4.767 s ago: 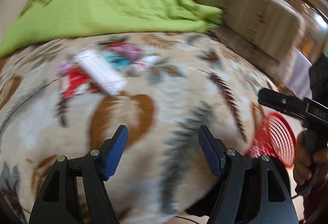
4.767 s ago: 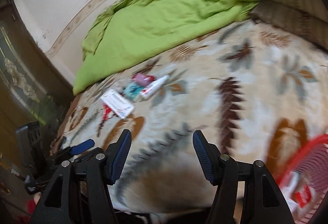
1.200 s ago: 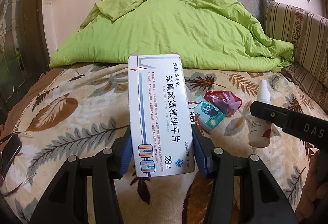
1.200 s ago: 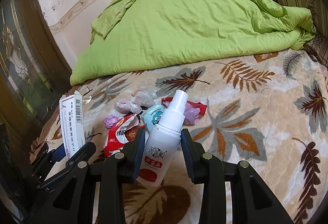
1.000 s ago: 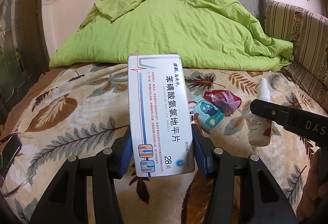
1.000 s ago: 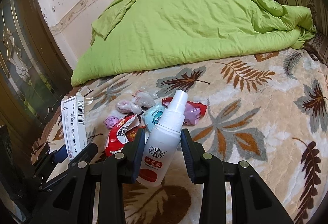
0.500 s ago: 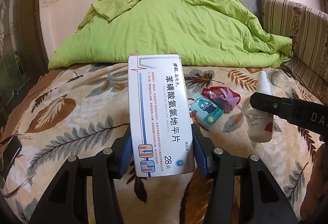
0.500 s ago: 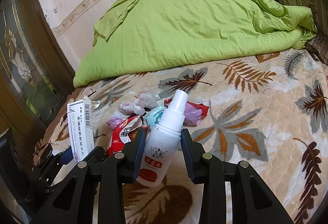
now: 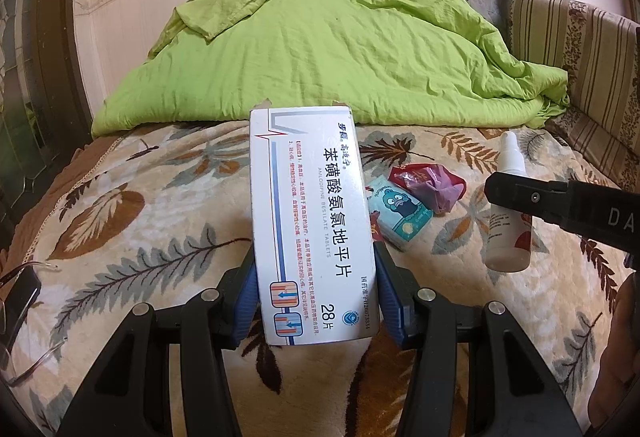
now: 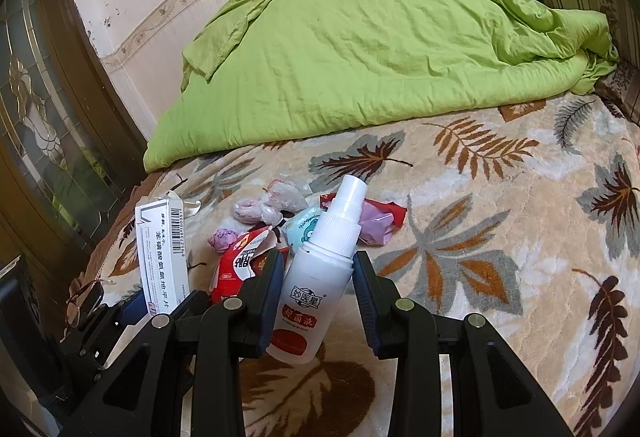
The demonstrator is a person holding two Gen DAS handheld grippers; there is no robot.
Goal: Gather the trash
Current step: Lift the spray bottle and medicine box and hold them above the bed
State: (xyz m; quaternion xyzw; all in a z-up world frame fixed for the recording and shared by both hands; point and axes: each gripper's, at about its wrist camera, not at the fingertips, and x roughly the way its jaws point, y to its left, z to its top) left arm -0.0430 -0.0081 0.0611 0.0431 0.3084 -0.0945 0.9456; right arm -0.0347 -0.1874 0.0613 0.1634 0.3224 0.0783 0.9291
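Bed (image 9: 140,221): jaws clamp box (image 9: 312,221), bottle (image 10: 316,277).

Bright, even, perhaps daylit; sharp focus, soft shadows, fisheye bending and dark corners.

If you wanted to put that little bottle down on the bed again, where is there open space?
The leaf-print blanket lies bare to the right of the wrapper pile, below the green quilt. It is crowded around the pile, beside the medicine box. The spray bottle sits in the right tool.
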